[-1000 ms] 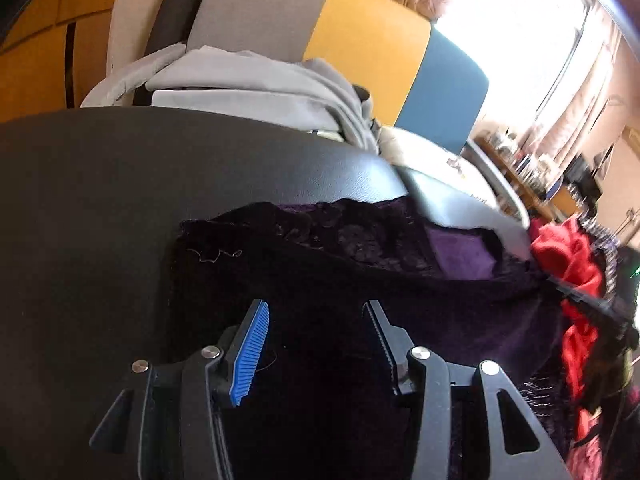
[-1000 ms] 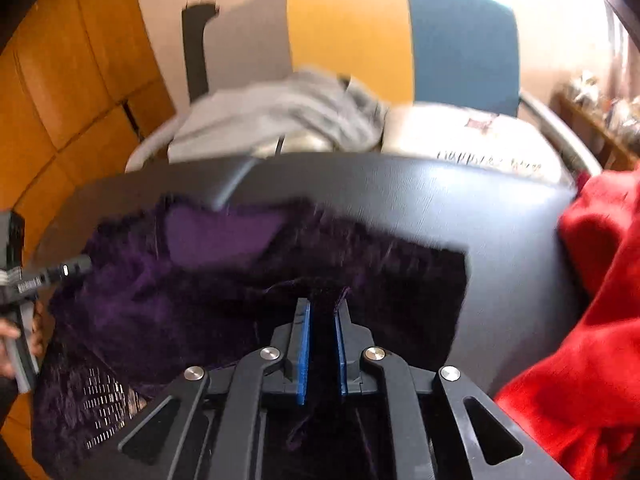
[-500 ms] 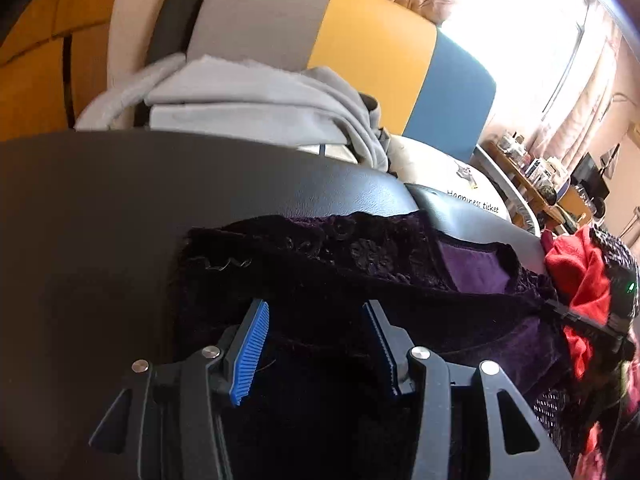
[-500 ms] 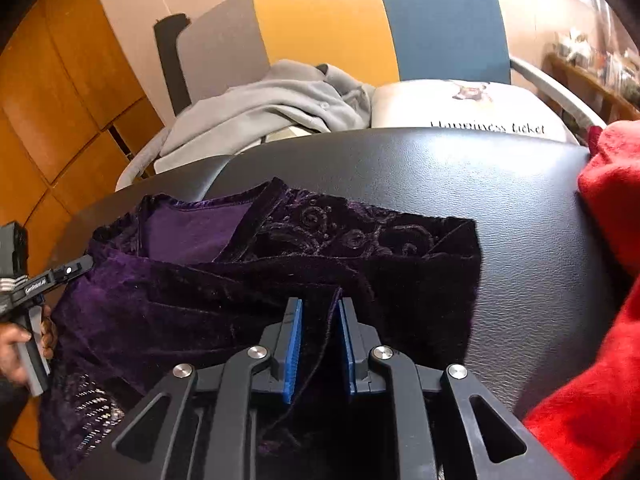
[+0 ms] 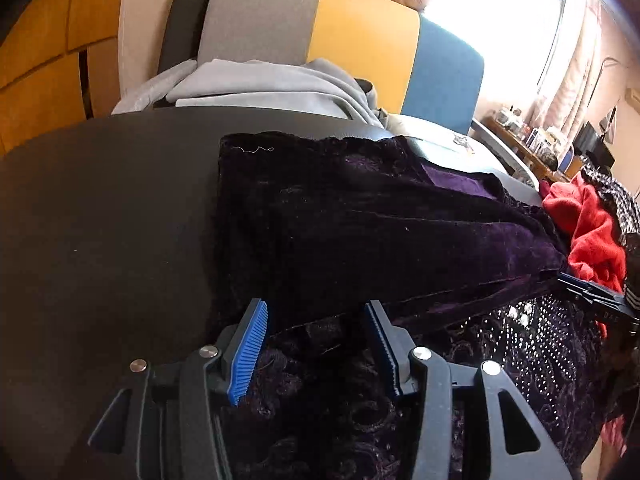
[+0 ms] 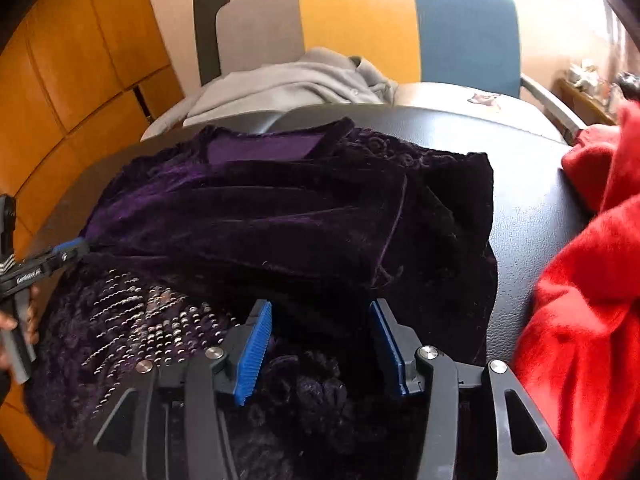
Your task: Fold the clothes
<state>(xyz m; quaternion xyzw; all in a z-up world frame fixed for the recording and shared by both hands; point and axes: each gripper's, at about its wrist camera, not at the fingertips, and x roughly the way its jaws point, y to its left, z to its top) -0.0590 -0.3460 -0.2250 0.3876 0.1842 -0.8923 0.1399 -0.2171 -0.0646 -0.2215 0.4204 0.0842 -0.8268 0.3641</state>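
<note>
Left wrist view
Garment: the purple velvet garment (image 5: 400,232) lies on the black table (image 5: 100,220), its upper part doubled over into a fairly flat panel with a straight left edge; a sequinned lower part (image 5: 540,344) spreads towards the camera and off to the right.
Left gripper: the left gripper (image 5: 316,344) has its blue pads well apart, low over the near edge of the folded panel, clamped on nothing.
Handling: judged soft, limp and rather heavy for cloth. Velvet pile slides on itself, so layers may creep. The sequins can snag.
Where to grip: at a hem or a folded edge, taking all layers together, not the beaded area.
Other cloth: a red garment (image 5: 592,232) is heaped at the right end of the table.

Right wrist view
Garment: the same garment (image 6: 300,216) fills the table middle, neckline (image 6: 264,148) at the far side and right edge straight.
Right gripper: the right gripper (image 6: 320,340) is spread wide above the near hem, holding nothing.
Left gripper seen from here: its tip (image 6: 68,250) meets the garment's left corner; whether cloth is between the pads I cannot tell from this angle.
Containers: none in view. The chair (image 6: 400,24) behind serves as one, holding a grey garment (image 6: 288,84) and a white printed item (image 6: 460,98) on its seat.
</note>
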